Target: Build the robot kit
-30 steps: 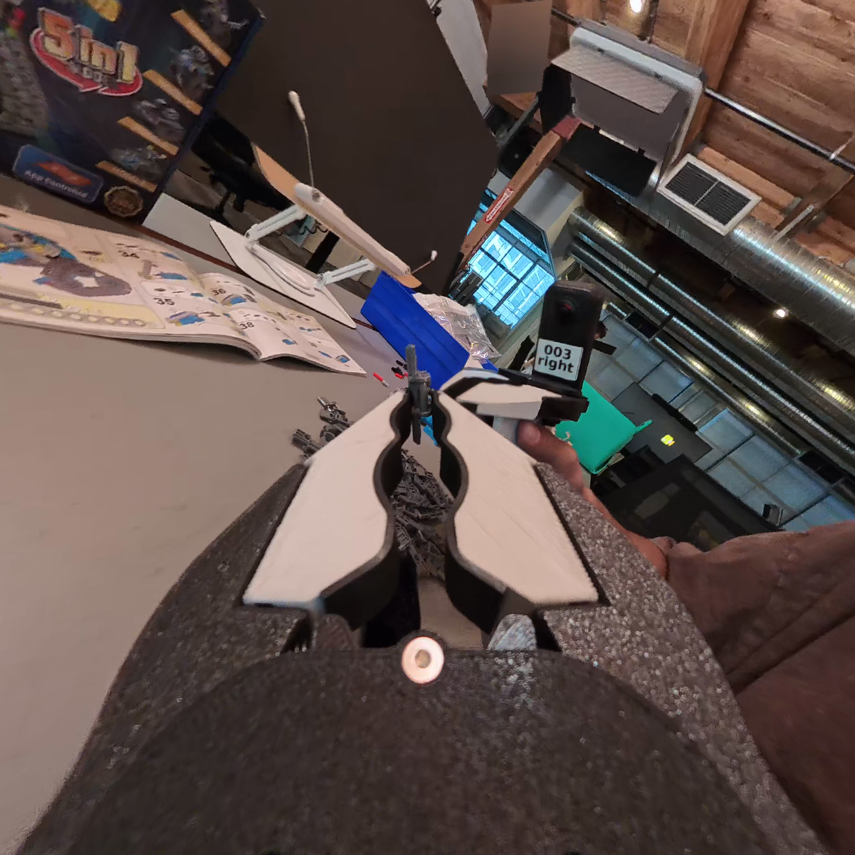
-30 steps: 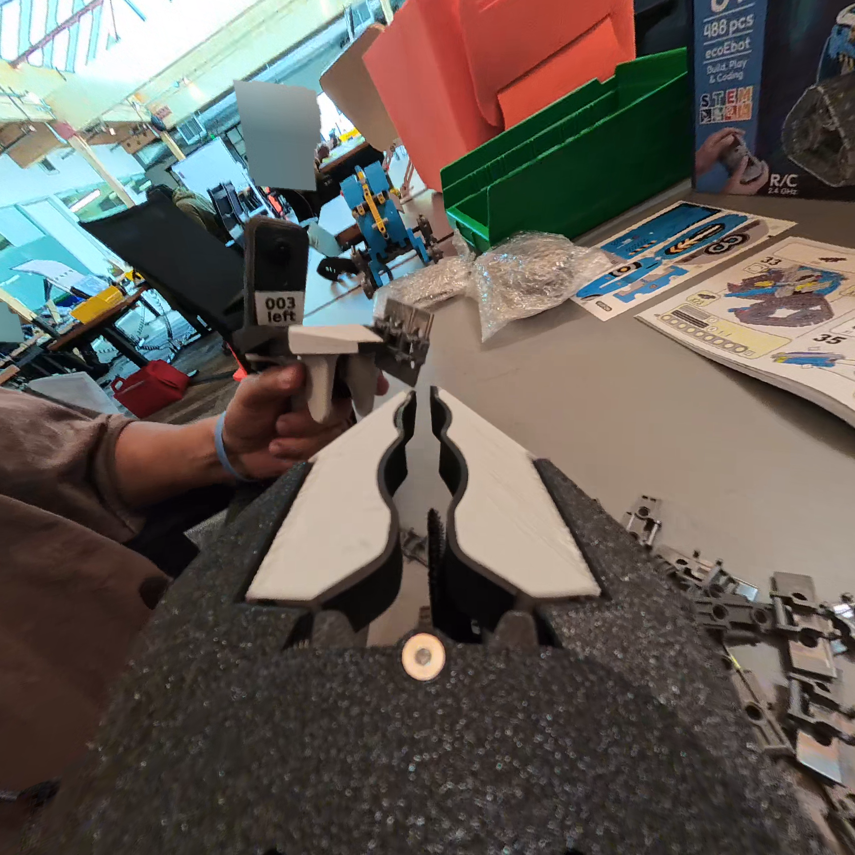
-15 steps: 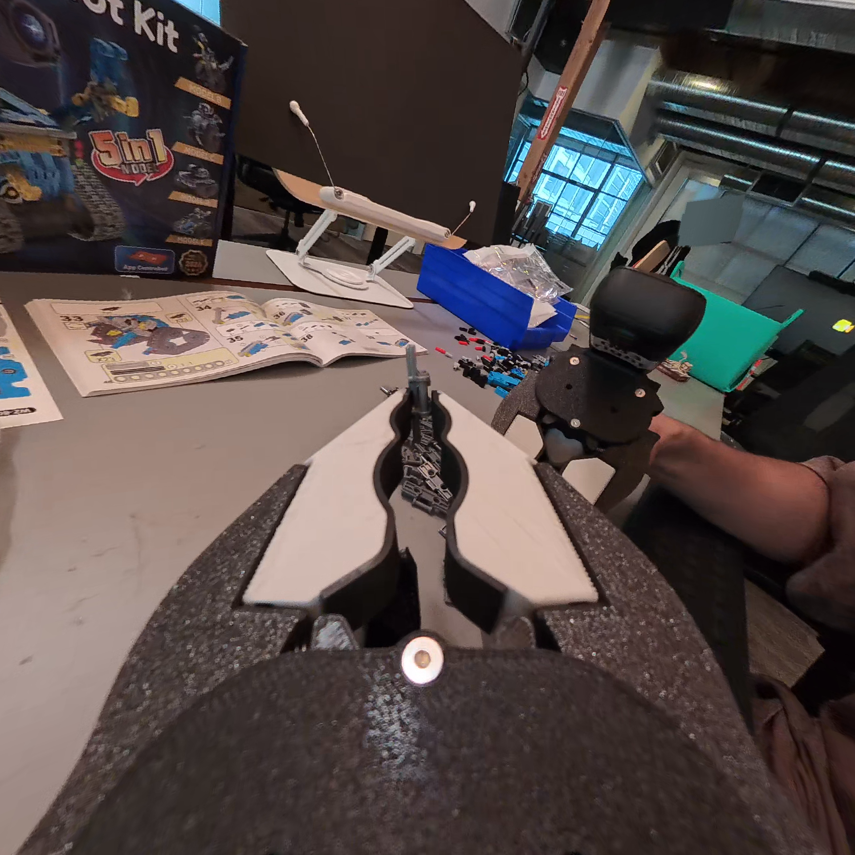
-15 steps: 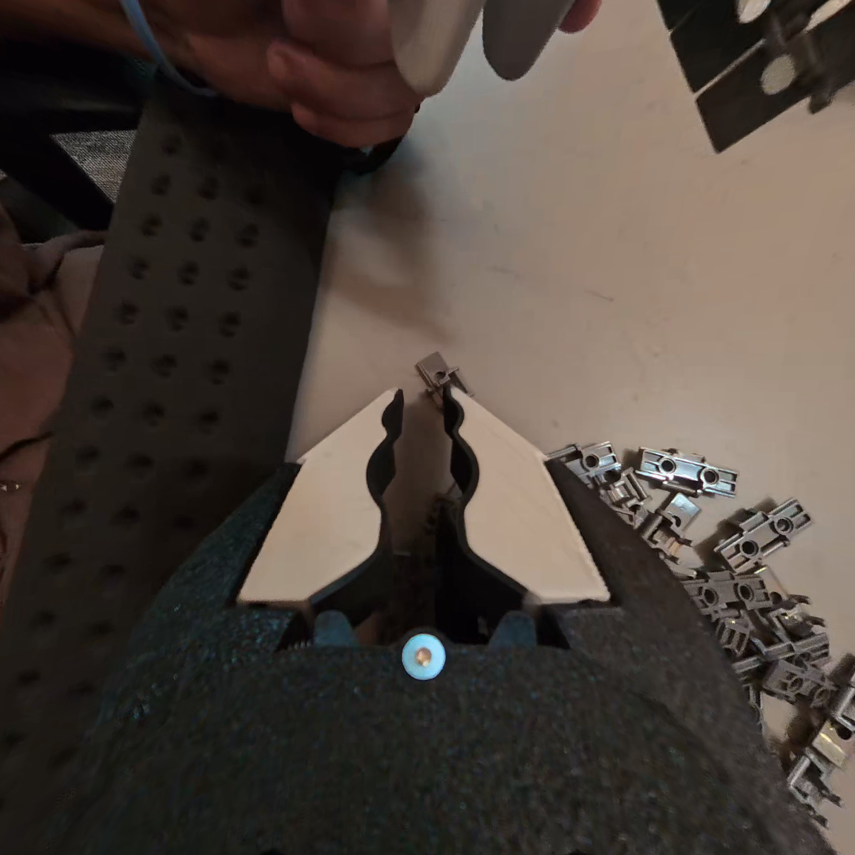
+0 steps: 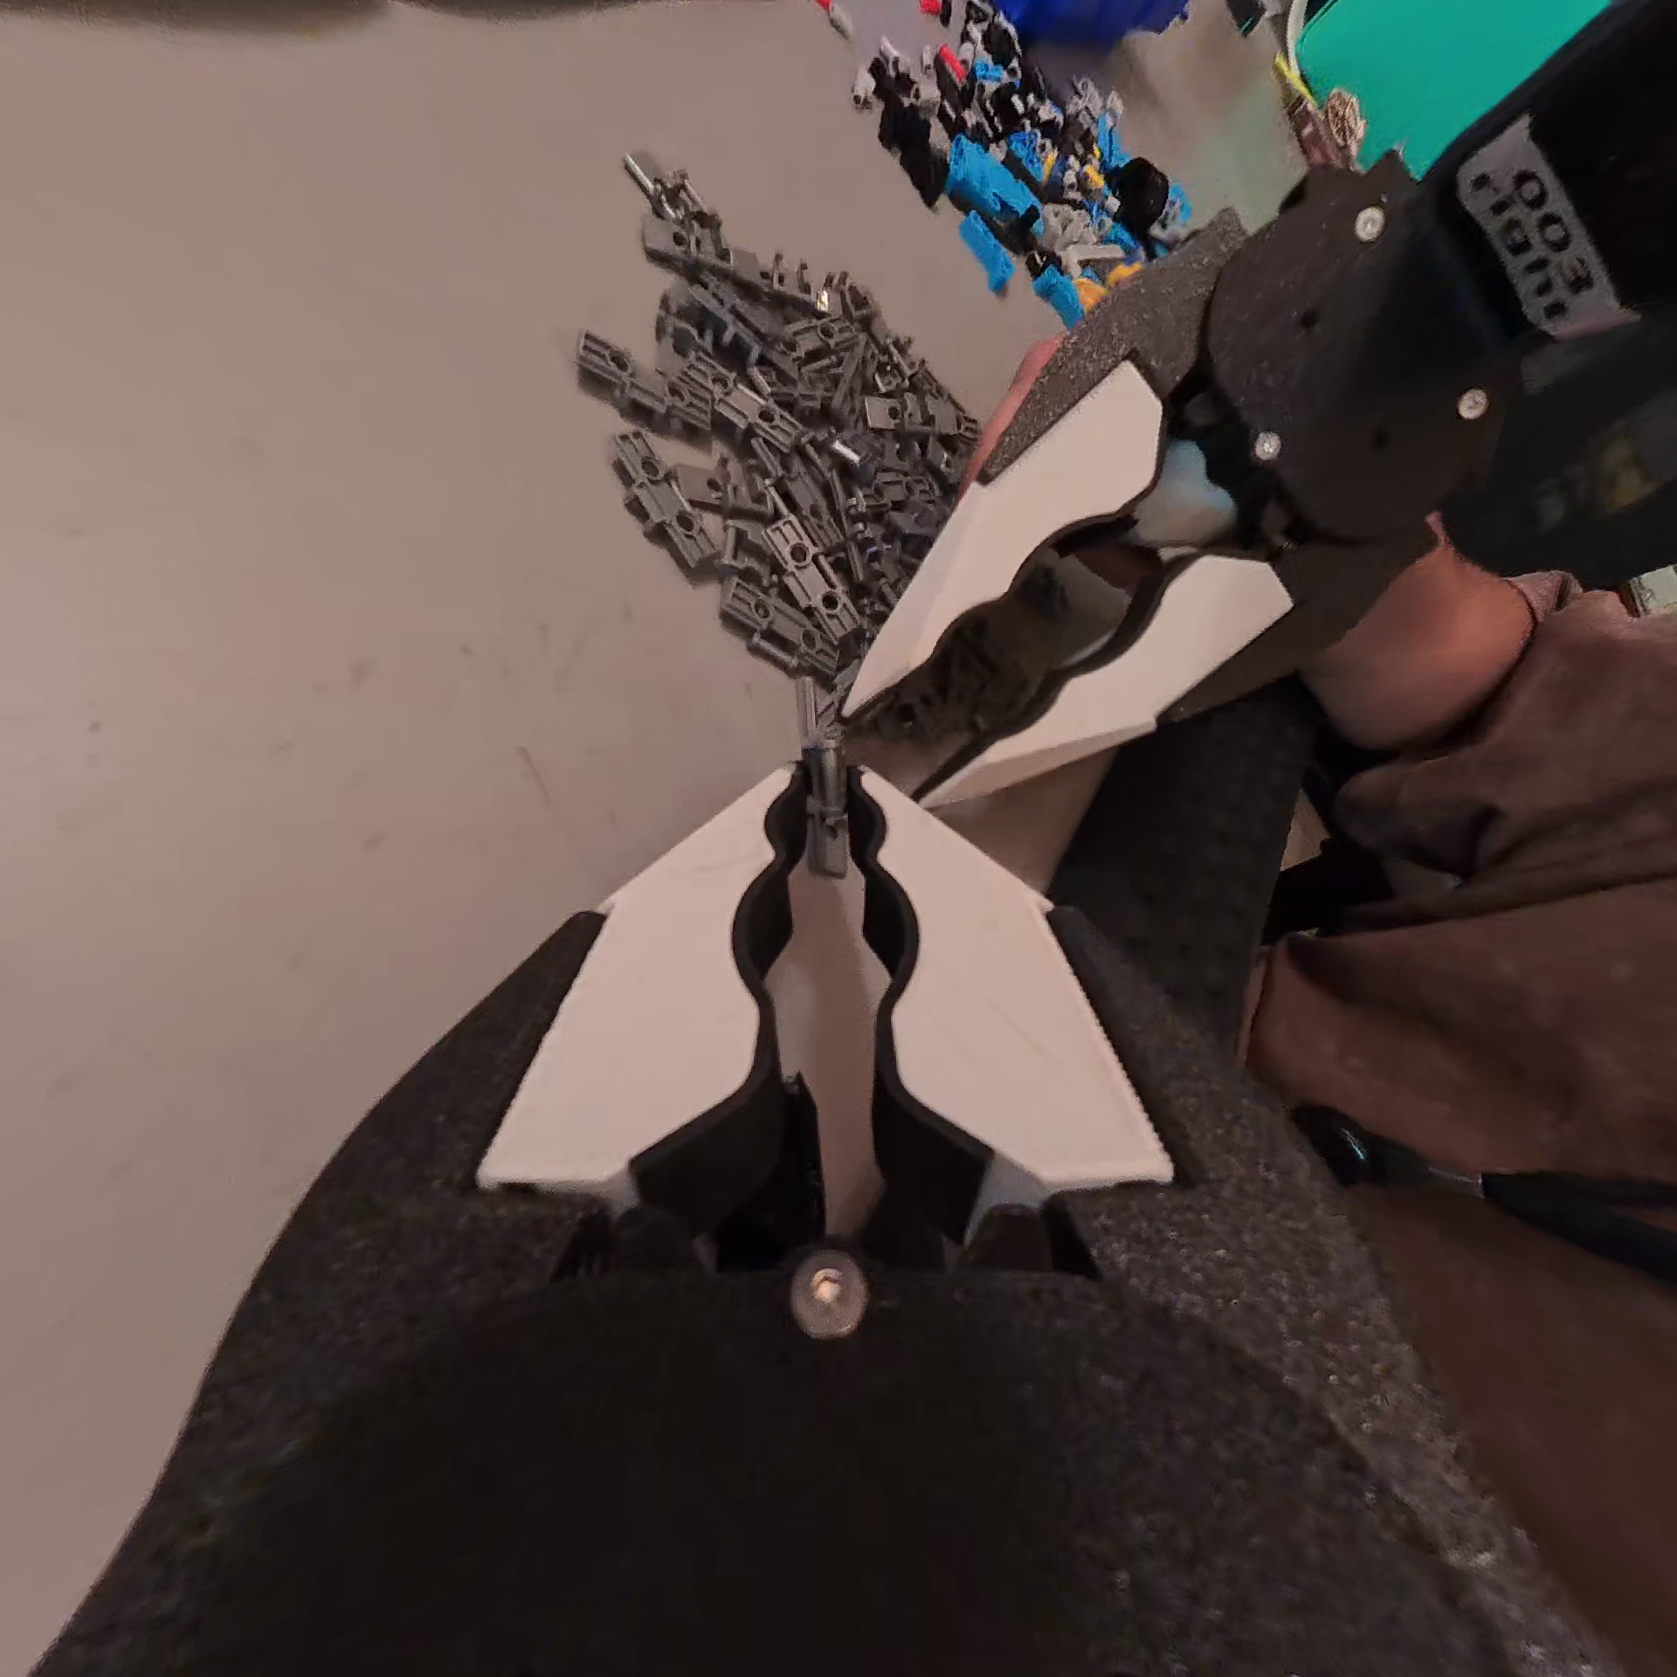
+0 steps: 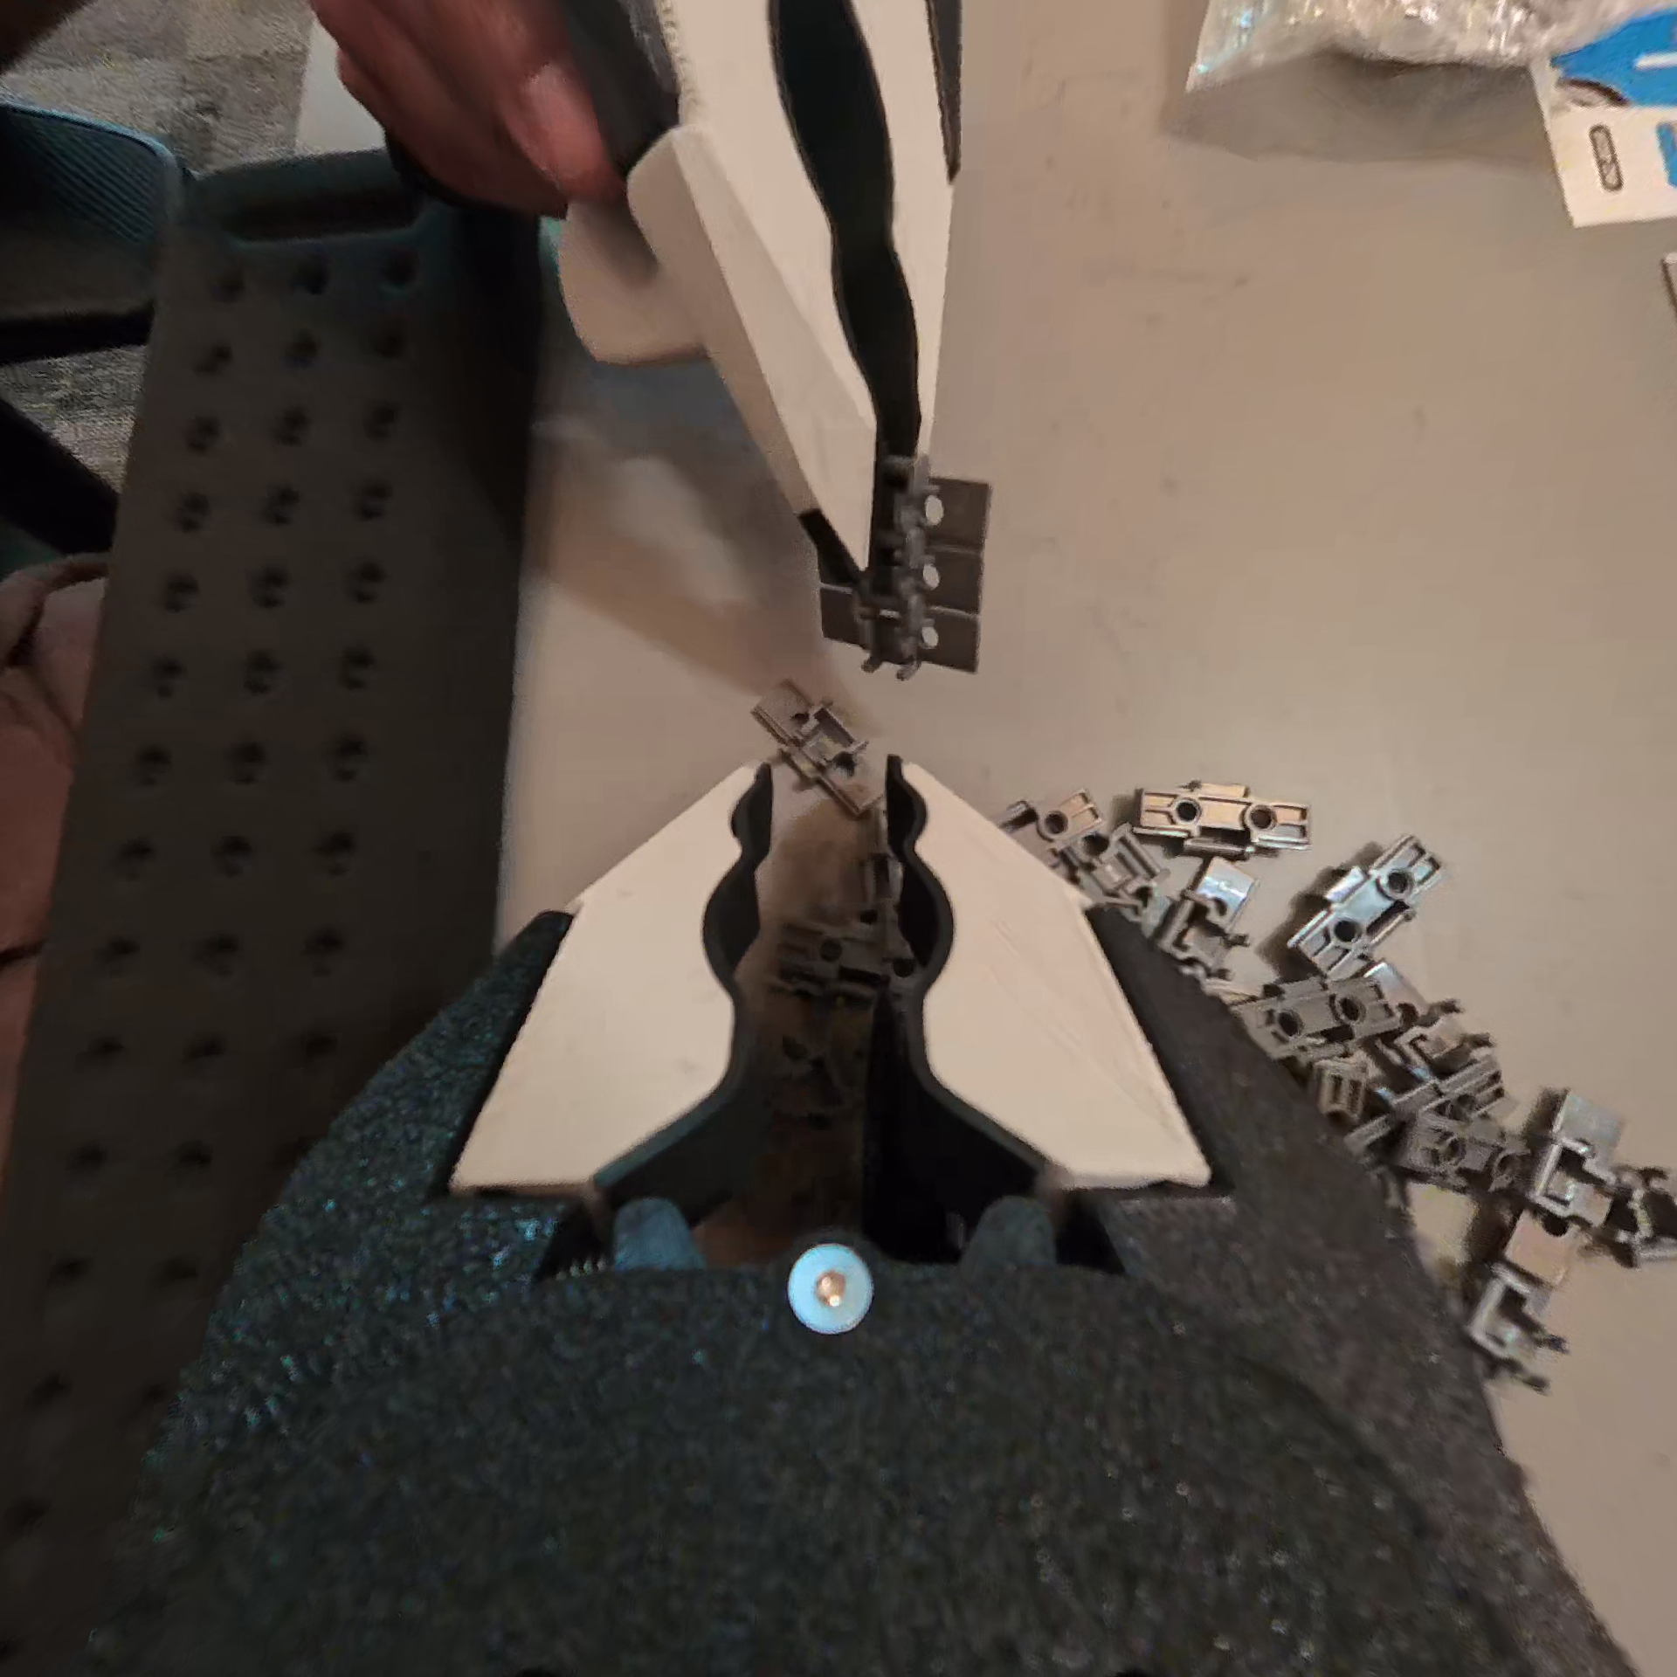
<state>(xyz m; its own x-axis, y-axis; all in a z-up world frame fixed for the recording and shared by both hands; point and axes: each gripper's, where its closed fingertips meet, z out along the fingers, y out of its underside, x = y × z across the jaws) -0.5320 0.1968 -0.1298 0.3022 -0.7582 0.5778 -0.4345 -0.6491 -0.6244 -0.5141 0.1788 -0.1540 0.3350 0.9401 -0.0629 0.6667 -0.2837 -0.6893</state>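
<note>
1. The bench (image 5: 272,544) was a plain grey surface under both of my cameras, with a dark perforated panel (image 6: 245,726) along its near edge, left of the right jaws.
2. My left gripper (image 5: 824,771) had its jaws pinched on a short strip of joined grey track links (image 5: 826,826), which stuck out past the tips; in the right wrist view the same strip (image 6: 916,572) hung from those jaws above the bench.
3. My right gripper (image 6: 826,771) had its jaws slightly spread, with a single grey link (image 6: 817,749) lying at the gap between the tips, touching the right one as far as I could tell.
4. That link sat just below the hanging strip, apart from it.
5. A heap of loose grey links (image 5: 780,472) lay just beyond both sets of jaws, spreading right of the right ones.
6. Farther beyond the left jaws sat a scatter of blue, black and red parts (image 5: 1025,209).
</note>
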